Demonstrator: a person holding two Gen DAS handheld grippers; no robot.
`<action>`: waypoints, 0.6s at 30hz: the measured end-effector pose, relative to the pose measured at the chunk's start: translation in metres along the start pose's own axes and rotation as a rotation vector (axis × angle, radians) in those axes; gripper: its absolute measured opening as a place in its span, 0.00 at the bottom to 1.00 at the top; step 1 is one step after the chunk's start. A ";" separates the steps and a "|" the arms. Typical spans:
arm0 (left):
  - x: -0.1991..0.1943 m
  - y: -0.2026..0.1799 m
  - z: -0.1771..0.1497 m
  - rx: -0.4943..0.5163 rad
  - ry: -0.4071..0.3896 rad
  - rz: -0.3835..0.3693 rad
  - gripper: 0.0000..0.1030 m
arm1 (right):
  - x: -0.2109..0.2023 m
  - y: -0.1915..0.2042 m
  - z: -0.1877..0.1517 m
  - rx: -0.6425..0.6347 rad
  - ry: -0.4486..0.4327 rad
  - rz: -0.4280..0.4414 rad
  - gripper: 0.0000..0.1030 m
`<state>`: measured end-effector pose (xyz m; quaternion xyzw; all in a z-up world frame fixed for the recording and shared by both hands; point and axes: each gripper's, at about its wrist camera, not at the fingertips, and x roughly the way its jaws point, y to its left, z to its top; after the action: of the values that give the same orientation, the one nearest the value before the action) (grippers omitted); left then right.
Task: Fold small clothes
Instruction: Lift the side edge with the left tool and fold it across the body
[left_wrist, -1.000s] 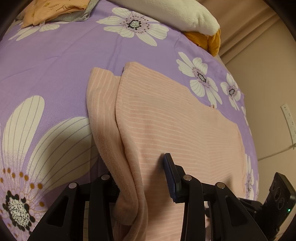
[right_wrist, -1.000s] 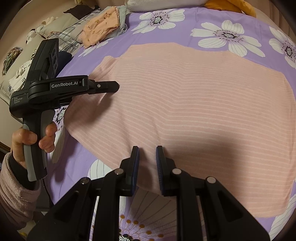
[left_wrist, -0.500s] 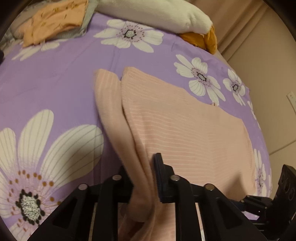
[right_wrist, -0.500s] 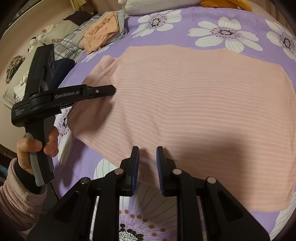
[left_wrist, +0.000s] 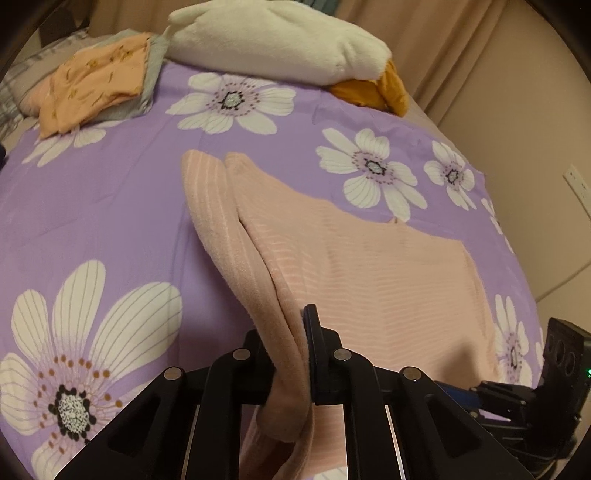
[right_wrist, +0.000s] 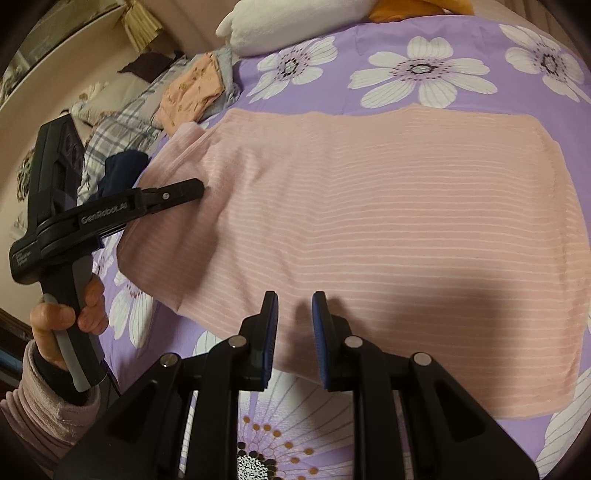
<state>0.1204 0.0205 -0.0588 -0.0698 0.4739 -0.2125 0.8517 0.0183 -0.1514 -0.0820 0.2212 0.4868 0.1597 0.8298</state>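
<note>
A pink striped garment (right_wrist: 369, 221) lies flat on the purple flowered bedsheet (right_wrist: 332, 96). In the left wrist view its sleeve (left_wrist: 229, 236) runs along the left edge of the body (left_wrist: 369, 280). My left gripper (left_wrist: 291, 350) is shut on the sleeve's near end and lifts it off the sheet; it also shows in the right wrist view (right_wrist: 199, 186) at the garment's left side. My right gripper (right_wrist: 294, 314) is open a little, empty, over the garment's near hem.
A folded orange garment on grey cloth (left_wrist: 92, 81) lies at the far left. A white plush pillow (left_wrist: 280, 40) and an orange cushion (left_wrist: 384, 92) lie at the head of the bed. A wall (left_wrist: 524, 110) is on the right.
My left gripper closed on the sleeve and raised it, pulling the sleeve towards the garment's body. My right gripper stayed nearly still at the near hem.
</note>
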 end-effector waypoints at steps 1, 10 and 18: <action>-0.001 -0.003 0.001 0.006 -0.001 -0.002 0.10 | -0.001 -0.003 0.000 0.012 -0.003 0.005 0.19; -0.008 -0.036 0.007 0.057 -0.013 -0.007 0.10 | -0.013 -0.026 -0.005 0.085 -0.035 0.020 0.19; -0.007 -0.063 0.012 0.102 -0.011 -0.024 0.10 | -0.026 -0.045 -0.011 0.142 -0.066 0.028 0.19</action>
<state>0.1080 -0.0344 -0.0263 -0.0331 0.4571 -0.2460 0.8541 -0.0011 -0.1996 -0.0908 0.2912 0.4662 0.1292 0.8253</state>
